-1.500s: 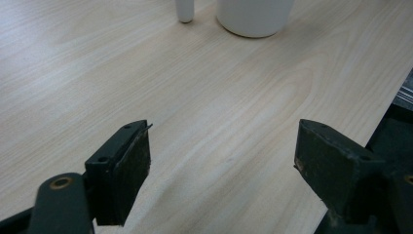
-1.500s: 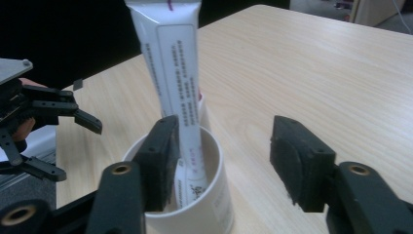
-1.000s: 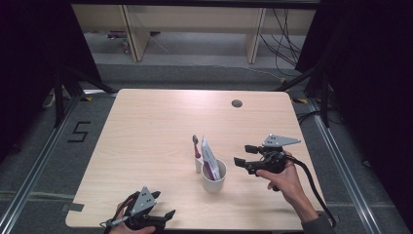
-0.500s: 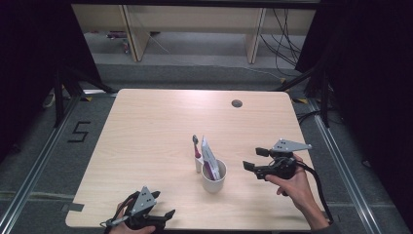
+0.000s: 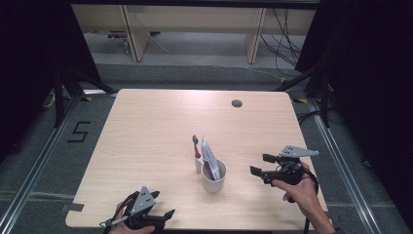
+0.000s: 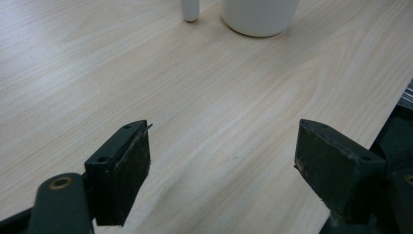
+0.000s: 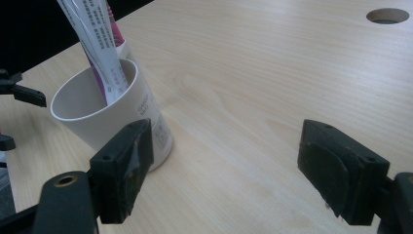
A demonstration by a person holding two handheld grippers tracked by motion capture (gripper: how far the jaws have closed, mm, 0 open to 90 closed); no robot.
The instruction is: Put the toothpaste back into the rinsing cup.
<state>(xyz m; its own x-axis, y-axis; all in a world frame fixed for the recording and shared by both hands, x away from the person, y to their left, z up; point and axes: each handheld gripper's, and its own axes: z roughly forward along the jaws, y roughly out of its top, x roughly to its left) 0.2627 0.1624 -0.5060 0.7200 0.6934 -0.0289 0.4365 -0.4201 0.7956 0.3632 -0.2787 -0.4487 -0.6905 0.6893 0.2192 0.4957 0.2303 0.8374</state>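
Both tongs are held wide apart and empty above the pale wooden surface (image 5: pixel 146 126). The right tongs (image 5: pixel 259 165) are seen at about four o'clock, just beside a white cup (image 5: pixel 214 176) standing near the centre, toward six o'clock. A white-and-pink tube (image 5: pixel 209 157) is leaned inside the cup, and a toothbrush (image 5: pixel 196 146) is stood upright just beside it. The left tongs (image 5: pixel 163 210) are held at the seven o'clock edge. A round hole (image 5: pixel 237 103) is seen toward one o'clock.
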